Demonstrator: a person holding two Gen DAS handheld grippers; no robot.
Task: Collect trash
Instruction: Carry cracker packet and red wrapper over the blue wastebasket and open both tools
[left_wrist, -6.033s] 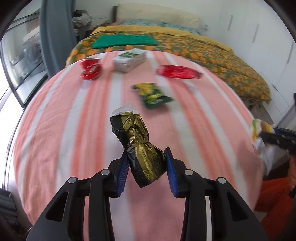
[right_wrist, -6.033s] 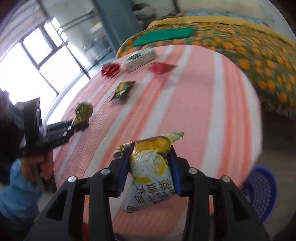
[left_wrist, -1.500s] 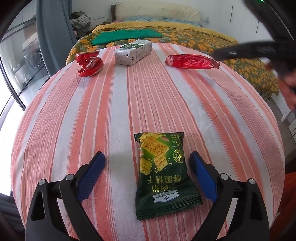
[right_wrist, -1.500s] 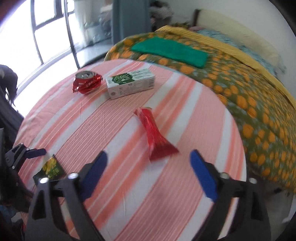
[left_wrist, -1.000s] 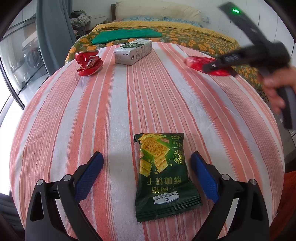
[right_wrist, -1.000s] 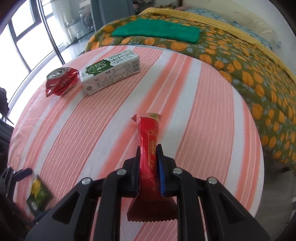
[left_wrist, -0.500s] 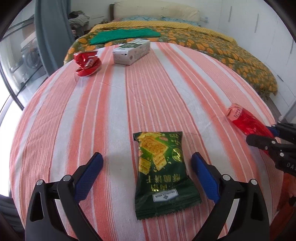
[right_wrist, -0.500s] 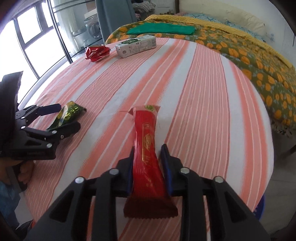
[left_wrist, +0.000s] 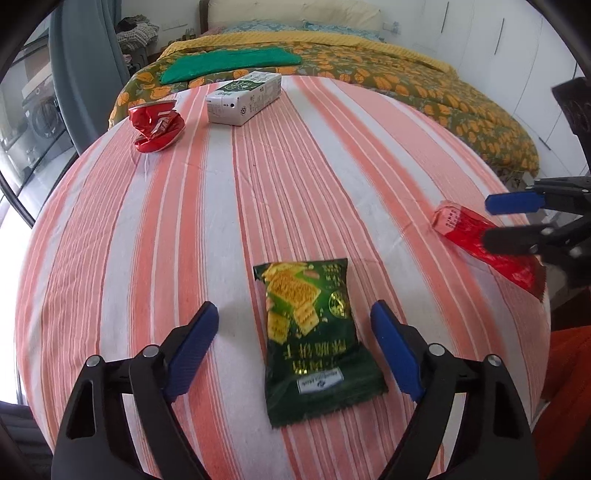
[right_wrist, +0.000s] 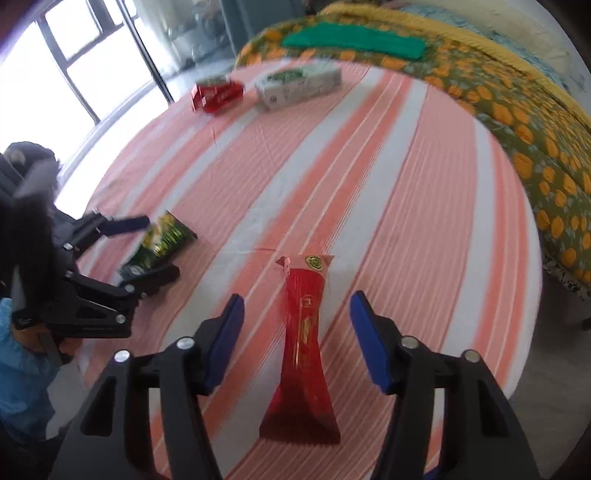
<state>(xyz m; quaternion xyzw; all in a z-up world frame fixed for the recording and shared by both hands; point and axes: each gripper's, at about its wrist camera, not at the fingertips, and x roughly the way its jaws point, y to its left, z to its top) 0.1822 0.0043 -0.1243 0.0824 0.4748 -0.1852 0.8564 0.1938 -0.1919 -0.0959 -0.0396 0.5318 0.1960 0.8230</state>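
Left wrist view: we note our left gripper (left_wrist: 293, 332) closing, fingers still spread around the green cracker packet (left_wrist: 314, 339), untouched. Milk carton (left_wrist: 243, 98) lies far, closed.
Right wrist view: our right gripper (right_wrist: 295, 332) opening, fingers clear of the red wrapper (right_wrist: 303, 354) near the table's (right_wrist: 424, 221) edge.

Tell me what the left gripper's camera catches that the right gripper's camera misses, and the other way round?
Only the left view shows the white cupboard doors beyond the bed. Only the right view shows the bright window and a blue sleeve. Both share the striped tablecloth, green snack packet, red wrapper, crushed red can, white carton, and both grippers, left and right, jaws apart.
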